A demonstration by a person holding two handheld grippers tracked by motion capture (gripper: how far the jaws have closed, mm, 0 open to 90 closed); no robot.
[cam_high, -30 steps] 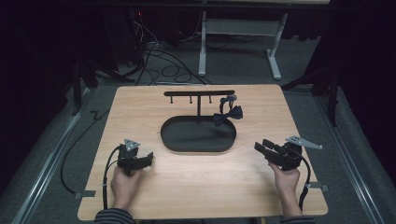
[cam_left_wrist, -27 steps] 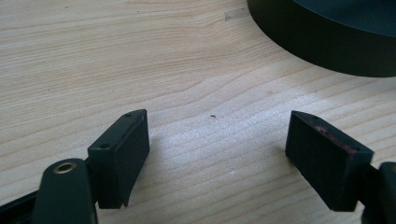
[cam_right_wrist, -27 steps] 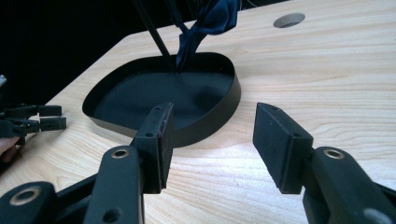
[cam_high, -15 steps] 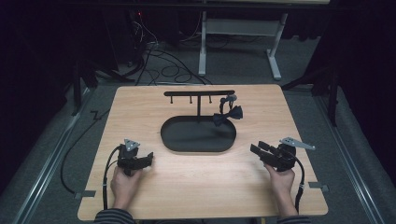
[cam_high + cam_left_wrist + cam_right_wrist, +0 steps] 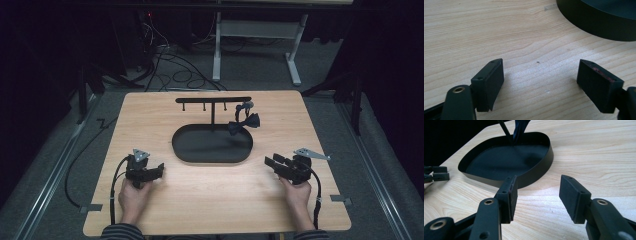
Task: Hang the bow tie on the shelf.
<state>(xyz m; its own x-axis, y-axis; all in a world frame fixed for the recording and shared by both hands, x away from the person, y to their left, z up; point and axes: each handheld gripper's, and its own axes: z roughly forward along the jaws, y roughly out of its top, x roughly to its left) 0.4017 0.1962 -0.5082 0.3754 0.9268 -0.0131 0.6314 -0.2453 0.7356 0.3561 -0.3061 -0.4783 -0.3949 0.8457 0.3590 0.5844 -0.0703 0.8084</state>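
Black bow tie hangs from the stand's right end above the tray, so the empty, wide-jawed right hand-held gripper should approach gently while the left hand-held gripper, equally wide, waits on the worktop.

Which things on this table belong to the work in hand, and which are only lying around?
Belong to the work:
- black oval metal tray with its T-shaped hook rack
- dark bow tie hanging on the rack
- left hand-held gripper, right hand-held gripper, both open

Lying around:
- cables on the floor
- white desk frame
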